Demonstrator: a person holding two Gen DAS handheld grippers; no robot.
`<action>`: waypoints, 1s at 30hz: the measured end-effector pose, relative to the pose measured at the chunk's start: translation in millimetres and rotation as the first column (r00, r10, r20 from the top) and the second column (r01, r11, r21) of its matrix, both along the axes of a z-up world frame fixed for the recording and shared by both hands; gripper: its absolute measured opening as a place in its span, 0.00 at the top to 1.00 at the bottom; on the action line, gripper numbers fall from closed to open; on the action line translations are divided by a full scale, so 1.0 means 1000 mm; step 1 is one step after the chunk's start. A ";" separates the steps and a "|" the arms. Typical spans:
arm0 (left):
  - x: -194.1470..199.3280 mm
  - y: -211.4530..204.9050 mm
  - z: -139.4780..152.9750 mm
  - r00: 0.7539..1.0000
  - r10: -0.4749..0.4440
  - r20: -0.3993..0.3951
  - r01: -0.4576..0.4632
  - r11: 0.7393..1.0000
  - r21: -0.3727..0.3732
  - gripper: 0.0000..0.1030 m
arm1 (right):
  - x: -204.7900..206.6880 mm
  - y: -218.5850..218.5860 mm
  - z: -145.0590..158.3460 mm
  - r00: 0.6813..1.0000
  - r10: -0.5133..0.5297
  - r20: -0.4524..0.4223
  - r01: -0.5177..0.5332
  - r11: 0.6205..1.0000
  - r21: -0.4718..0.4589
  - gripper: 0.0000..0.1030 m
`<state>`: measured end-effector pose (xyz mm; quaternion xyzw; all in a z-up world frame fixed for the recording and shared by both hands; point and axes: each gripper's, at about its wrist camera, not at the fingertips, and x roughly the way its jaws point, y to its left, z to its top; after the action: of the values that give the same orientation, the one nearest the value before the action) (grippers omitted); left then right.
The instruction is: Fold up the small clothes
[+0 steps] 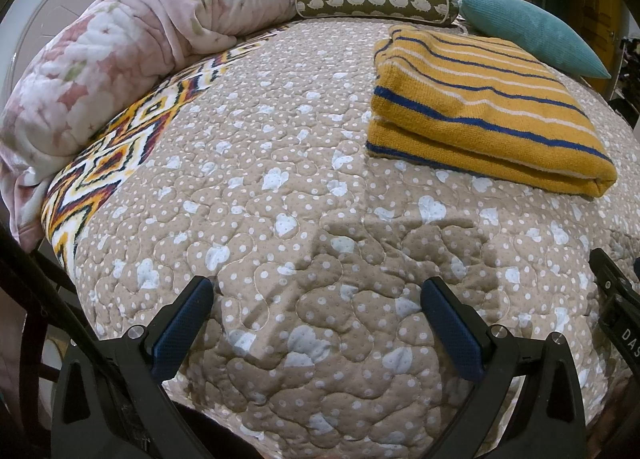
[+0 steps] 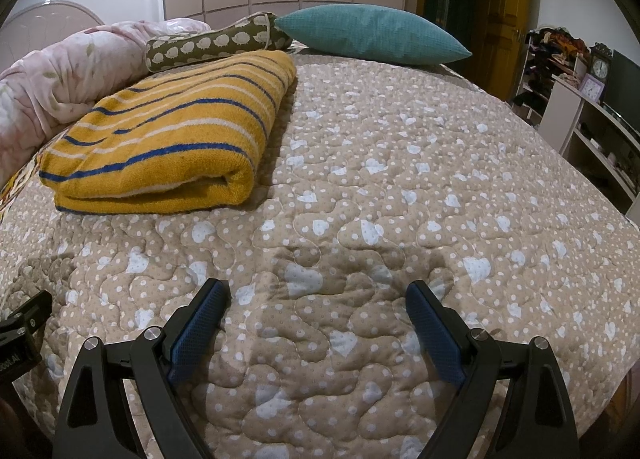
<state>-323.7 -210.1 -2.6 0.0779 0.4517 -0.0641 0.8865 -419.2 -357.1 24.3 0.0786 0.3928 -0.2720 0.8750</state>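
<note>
A yellow cloth with blue and white stripes (image 1: 480,107) lies folded flat on the beige quilted bedspread (image 1: 280,187), to the upper right in the left wrist view. In the right wrist view the same folded cloth (image 2: 172,131) sits at the upper left. My left gripper (image 1: 318,291) hovers low over the quilt near its front edge, open, with nothing between its blue pads. My right gripper (image 2: 318,295) is likewise open and empty above the quilt (image 2: 400,199), well short of the cloth. Part of the right gripper's body (image 1: 620,299) shows at the right edge of the left view.
A rolled pink floral blanket (image 1: 100,71) lines the bed's left side. A brown sheep-print bolster (image 1: 376,3) and a teal cushion (image 1: 532,31) lie at the far end. White shelves with clocks (image 2: 596,111) stand right of the bed, a wooden door (image 2: 500,7) behind.
</note>
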 end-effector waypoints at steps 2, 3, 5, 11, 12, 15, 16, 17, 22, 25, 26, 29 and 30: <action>0.000 0.000 0.000 1.000 0.000 0.000 0.000 1.000 0.000 0.00 | 0.001 -0.002 0.000 1.000 -0.001 -0.006 0.001 1.000 0.002 0.09; 0.000 0.000 0.000 1.000 -0.001 0.001 0.001 1.000 0.000 0.00 | 0.001 -0.001 0.000 1.000 -0.003 -0.008 0.003 1.000 0.004 0.09; -0.001 0.000 0.000 1.000 0.000 0.000 0.000 1.000 0.000 0.00 | 0.002 0.000 0.001 1.000 -0.008 -0.013 0.008 1.000 0.010 0.09; -0.001 0.000 0.000 1.000 0.001 0.002 -0.001 1.000 0.000 0.00 | 0.002 0.000 0.002 1.000 -0.011 -0.020 0.011 1.000 0.013 0.09; 0.000 0.000 0.000 1.000 0.001 0.002 -0.001 1.000 0.000 0.00 | 0.002 0.000 0.002 1.000 -0.011 -0.020 0.011 1.000 0.013 0.09; 0.001 0.001 0.000 1.000 0.001 0.003 -0.001 1.000 0.000 0.00 | 0.002 -0.001 0.002 1.000 -0.011 -0.021 0.011 1.000 0.014 0.09; -0.001 0.000 0.000 1.000 0.001 0.002 -0.001 1.000 0.000 0.00 | 0.002 -0.001 0.002 1.000 -0.011 -0.022 0.012 1.000 0.014 0.09; -0.001 0.000 0.000 1.000 0.001 0.002 -0.001 1.000 0.000 0.00 | 0.002 0.000 0.002 1.000 -0.012 -0.023 0.013 1.000 0.015 0.09; 0.001 0.000 0.000 1.000 0.001 0.005 -0.001 1.000 0.001 0.00 | 0.001 0.000 0.002 1.000 -0.012 -0.024 0.013 1.000 0.017 0.09; -0.001 0.000 0.000 1.000 0.004 0.007 -0.004 1.000 0.004 0.00 | 0.001 0.000 0.003 1.000 -0.013 -0.025 0.013 1.000 0.018 0.09; -0.002 0.000 0.001 1.000 0.003 0.006 -0.003 1.000 0.003 0.00 | 0.001 0.000 0.002 1.000 -0.012 -0.024 0.013 1.000 0.019 0.08; -0.002 -0.001 0.001 1.000 0.003 0.006 -0.003 1.000 0.002 0.00 | 0.001 0.000 0.002 1.000 -0.014 -0.025 0.014 1.000 0.017 0.08; -0.002 -0.001 0.001 1.000 0.003 0.007 -0.003 1.000 0.003 0.00 | 0.001 0.000 0.002 1.000 -0.013 -0.026 0.013 1.000 0.018 0.08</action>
<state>-325.7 -210.6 -2.0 0.0790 0.4488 -0.0619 0.8880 -417.9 -357.3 26.7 0.0855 0.4058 -0.2751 0.8674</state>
